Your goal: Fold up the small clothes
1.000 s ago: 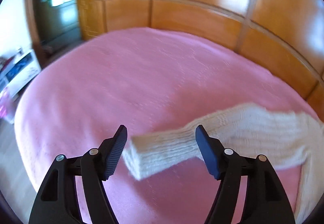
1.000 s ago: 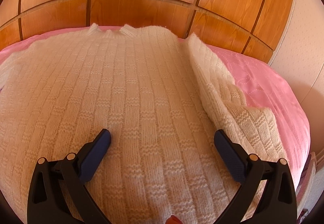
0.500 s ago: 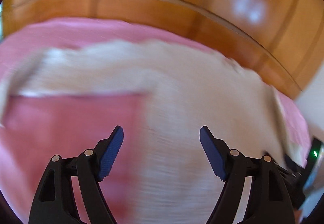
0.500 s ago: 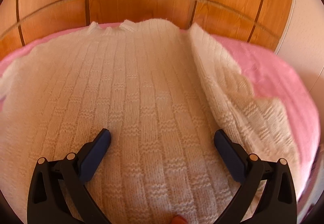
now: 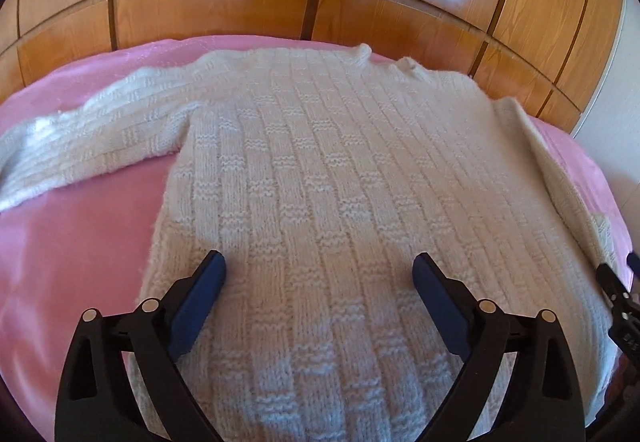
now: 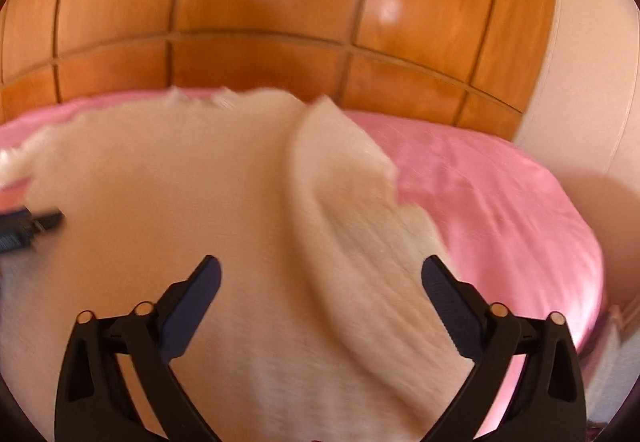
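The right wrist view is smeared by motion blur, so the knit pattern of the cream sweater [image 6: 168,202] cannot be read there, and the dark object [image 6: 24,226] at its left edge is cut off and too blurred to identify. In the left wrist view the sweater's hem runs out of the bottom of the picture, its left sleeve [image 5: 92,138] is cut by the left edge, and its folded right sleeve [image 5: 560,178] covers part of the pink bed [image 5: 72,234]. A black device [image 5: 620,306] at that view's right edge is mostly cropped.
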Available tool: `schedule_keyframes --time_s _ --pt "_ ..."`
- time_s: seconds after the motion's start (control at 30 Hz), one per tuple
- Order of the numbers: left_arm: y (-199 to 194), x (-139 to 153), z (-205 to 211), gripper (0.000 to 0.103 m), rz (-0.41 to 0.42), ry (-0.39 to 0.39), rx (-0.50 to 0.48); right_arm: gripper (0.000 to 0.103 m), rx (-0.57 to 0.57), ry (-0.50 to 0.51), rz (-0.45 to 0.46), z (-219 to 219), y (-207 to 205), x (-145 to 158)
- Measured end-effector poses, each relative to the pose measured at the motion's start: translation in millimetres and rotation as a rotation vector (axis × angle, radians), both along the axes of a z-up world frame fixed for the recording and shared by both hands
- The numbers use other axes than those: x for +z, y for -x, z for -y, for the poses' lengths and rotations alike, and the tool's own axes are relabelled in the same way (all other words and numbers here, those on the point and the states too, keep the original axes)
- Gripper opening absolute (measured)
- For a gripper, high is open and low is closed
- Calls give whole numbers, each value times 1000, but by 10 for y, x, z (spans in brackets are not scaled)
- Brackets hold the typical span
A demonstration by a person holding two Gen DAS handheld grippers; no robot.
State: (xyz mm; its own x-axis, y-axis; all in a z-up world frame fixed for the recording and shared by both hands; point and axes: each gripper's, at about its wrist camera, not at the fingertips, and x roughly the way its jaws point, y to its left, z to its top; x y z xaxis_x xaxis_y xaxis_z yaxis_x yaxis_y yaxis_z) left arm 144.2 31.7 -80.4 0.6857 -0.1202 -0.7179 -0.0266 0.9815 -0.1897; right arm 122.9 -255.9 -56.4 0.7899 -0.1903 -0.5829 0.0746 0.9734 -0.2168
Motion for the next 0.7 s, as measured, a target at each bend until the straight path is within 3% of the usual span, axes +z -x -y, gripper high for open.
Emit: schedule_keyframes --time_s 0.1,0.13,0.2,0.27,0.33,0.47,0.7 --pt "0 -3 27 95 0 -5 -4 84 -76 49 -41 258 19 -109" --pt "-7 -5 31 95 -1 -7 -4 76 -86 48 -53 309 12 -131" --pt "-16 -7 35 95 -1 -6 -4 55 -96 16 -85 446 -28 -181" --pt "-11 -6 34 96 0 1 -7 26 -80 -37 -111 575 -66 -194" --pt "-16 -9 34 97 1 5 -8 17 -72 -87 -113 661 -103 -140" --pt "-26 -12 44 98 -1 5 -11 9 -122 -188 -76 979 -196 99" --pt "-38 -22 58 99 -1 7 -15 8 -340 -286 -18 1909 -570 391"
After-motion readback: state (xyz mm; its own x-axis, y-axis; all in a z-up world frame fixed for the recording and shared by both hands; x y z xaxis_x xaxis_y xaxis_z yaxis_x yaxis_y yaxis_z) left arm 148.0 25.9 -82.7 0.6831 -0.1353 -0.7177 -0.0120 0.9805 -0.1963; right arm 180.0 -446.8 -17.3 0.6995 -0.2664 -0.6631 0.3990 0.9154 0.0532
